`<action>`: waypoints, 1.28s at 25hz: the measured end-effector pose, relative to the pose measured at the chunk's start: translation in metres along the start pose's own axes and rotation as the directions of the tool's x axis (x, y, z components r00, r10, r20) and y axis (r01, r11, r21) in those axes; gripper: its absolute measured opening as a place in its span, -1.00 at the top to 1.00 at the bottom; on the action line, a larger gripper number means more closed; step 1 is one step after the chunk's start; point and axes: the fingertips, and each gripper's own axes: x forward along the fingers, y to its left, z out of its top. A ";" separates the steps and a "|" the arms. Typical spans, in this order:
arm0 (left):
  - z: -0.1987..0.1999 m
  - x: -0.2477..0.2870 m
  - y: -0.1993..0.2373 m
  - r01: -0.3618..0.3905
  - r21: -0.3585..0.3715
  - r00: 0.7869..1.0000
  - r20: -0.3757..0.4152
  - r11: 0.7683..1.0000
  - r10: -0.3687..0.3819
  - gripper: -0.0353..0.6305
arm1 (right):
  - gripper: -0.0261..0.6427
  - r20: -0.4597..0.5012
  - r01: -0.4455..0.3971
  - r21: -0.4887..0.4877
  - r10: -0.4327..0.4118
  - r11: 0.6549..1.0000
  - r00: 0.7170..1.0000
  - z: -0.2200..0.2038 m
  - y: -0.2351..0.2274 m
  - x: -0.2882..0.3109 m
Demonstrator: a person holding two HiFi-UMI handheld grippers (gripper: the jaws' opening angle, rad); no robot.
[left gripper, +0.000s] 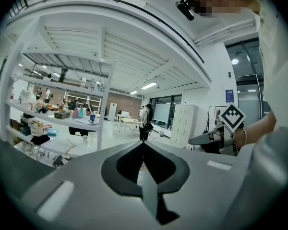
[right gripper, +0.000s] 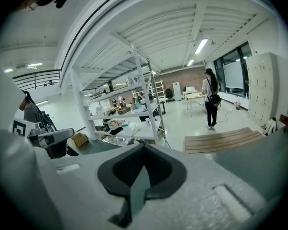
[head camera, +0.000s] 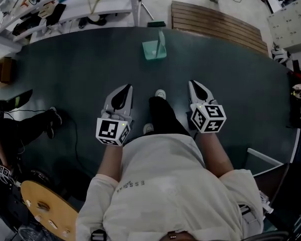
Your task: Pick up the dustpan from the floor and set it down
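Note:
The dustpan [head camera: 154,49] is a pale green, see-through scoop that stands on the dark green floor mat [head camera: 80,64], well ahead of both grippers. My left gripper [head camera: 124,87] and right gripper [head camera: 192,83] are held side by side in front of the person's body, pointing toward the dustpan. Each has its jaws closed tip to tip with nothing between them. In the left gripper view the left gripper [left gripper: 144,143] points across the room, and the right gripper [left gripper: 212,138] shows beside it. The right gripper [right gripper: 144,145] points at the shelving. Neither gripper view shows the dustpan.
A white shelving rack [head camera: 65,1] with clutter lines the far left. A slatted wooden panel [head camera: 218,21] lies on the floor at far right. A cardboard box [head camera: 2,70] and cables sit at the mat's left edge. A person [right gripper: 212,99] stands far off.

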 end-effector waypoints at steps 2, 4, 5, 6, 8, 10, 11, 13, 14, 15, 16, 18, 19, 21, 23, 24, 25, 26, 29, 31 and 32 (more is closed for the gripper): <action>0.003 0.026 0.009 -0.004 -0.003 1.000 -0.004 1.000 0.004 0.86 | 0.96 -0.011 -0.018 0.007 0.018 1.000 1.000 0.013 -0.010 0.027; 0.010 0.054 0.019 -0.005 -0.012 1.000 0.002 1.000 0.005 0.86 | 0.96 -0.024 -0.039 0.001 0.039 0.999 0.999 0.028 -0.019 0.054; 0.015 0.067 0.025 -0.003 -0.017 1.000 0.008 1.000 0.003 0.86 | 0.96 -0.033 -0.051 -0.003 0.050 0.999 0.998 0.036 -0.024 0.067; 0.021 0.080 0.031 0.001 -0.023 1.000 0.016 1.000 -0.001 0.86 | 0.96 -0.044 -0.062 -0.006 0.062 0.998 0.997 0.043 -0.030 0.081; 0.030 0.105 0.041 0.004 -0.027 1.000 0.028 1.000 -0.003 0.86 | 0.96 -0.067 -0.079 -0.012 0.078 0.997 0.995 0.055 -0.042 0.106; 0.034 0.128 0.053 -0.010 -0.021 1.000 0.027 1.000 0.011 0.86 | 0.96 -0.089 -0.090 -0.018 0.088 0.996 0.992 0.065 -0.055 0.131; 0.034 0.138 0.060 -0.024 -0.018 0.999 0.023 1.000 0.024 0.86 | 0.96 -0.100 -0.096 -0.019 0.093 0.995 0.991 0.069 -0.061 0.143; 0.034 0.156 0.073 -0.058 -0.015 0.998 0.019 0.998 0.058 0.86 | 0.95 -0.126 -0.109 -0.023 0.106 0.994 0.986 0.074 -0.069 0.165; 0.034 0.163 0.080 -0.074 -0.016 0.997 0.020 0.997 0.074 0.86 | 0.95 -0.141 -0.117 -0.029 0.112 0.993 0.984 0.076 -0.072 0.175; 0.035 0.171 0.086 -0.086 -0.020 0.996 0.024 0.996 0.086 0.86 | 0.95 -0.157 -0.124 -0.036 0.117 0.992 0.981 0.077 -0.074 0.186; 0.035 0.179 0.092 -0.093 -0.027 0.995 0.026 0.995 0.094 0.86 | 0.95 -0.172 -0.130 -0.042 0.121 0.991 0.978 0.078 -0.076 0.196; 0.033 0.195 0.101 -0.098 -0.040 0.995 0.021 0.994 0.099 0.86 | 0.95 -0.203 -0.136 -0.050 0.123 0.989 0.971 0.077 -0.079 0.216; 0.031 0.203 0.105 -0.097 -0.044 0.995 0.014 0.994 0.097 0.86 | 0.95 -0.220 -0.138 -0.053 0.123 0.989 0.968 0.074 -0.080 0.225; 0.025 0.219 0.113 -0.089 -0.050 0.996 -0.006 0.995 0.089 0.86 | 0.95 -0.250 -0.133 -0.057 0.115 0.989 0.962 0.068 -0.082 0.244; 0.016 0.234 0.123 -0.070 -0.063 0.997 -0.027 0.996 0.068 0.86 | 0.95 -0.268 -0.104 -0.055 0.085 0.993 0.960 0.059 -0.084 0.264; 0.010 0.241 0.129 -0.059 -0.071 0.998 -0.036 0.996 0.056 0.86 | 0.88 -0.278 -0.087 -0.052 0.069 0.995 0.958 0.053 -0.085 0.274; 0.003 0.247 0.136 -0.050 -0.082 0.998 -0.046 0.995 0.047 0.86 | 0.82 -0.291 -0.074 -0.048 0.057 0.996 0.955 0.047 -0.084 0.283; -0.002 0.253 0.143 -0.044 -0.094 0.998 -0.056 0.995 0.039 0.86 | 0.79 -0.308 -0.065 -0.046 0.047 0.997 0.950 0.041 -0.083 0.293; -0.012 0.277 0.168 -0.019 -0.114 0.996 -0.086 0.993 0.009 0.86 | 0.65 -0.349 -0.041 -0.045 0.022 0.998 0.937 0.026 -0.077 0.329; -0.016 0.294 0.181 0.015 -0.098 0.995 -0.100 0.995 -0.025 0.86 | 0.54 -0.386 -0.028 -0.052 0.005 0.998 0.923 0.010 -0.074 0.354; -0.016 0.301 0.187 0.032 -0.090 0.994 -0.105 0.995 -0.041 0.86 | 0.44 -0.415 -0.024 -0.061 -0.003 0.998 0.910 -0.001 -0.072 0.366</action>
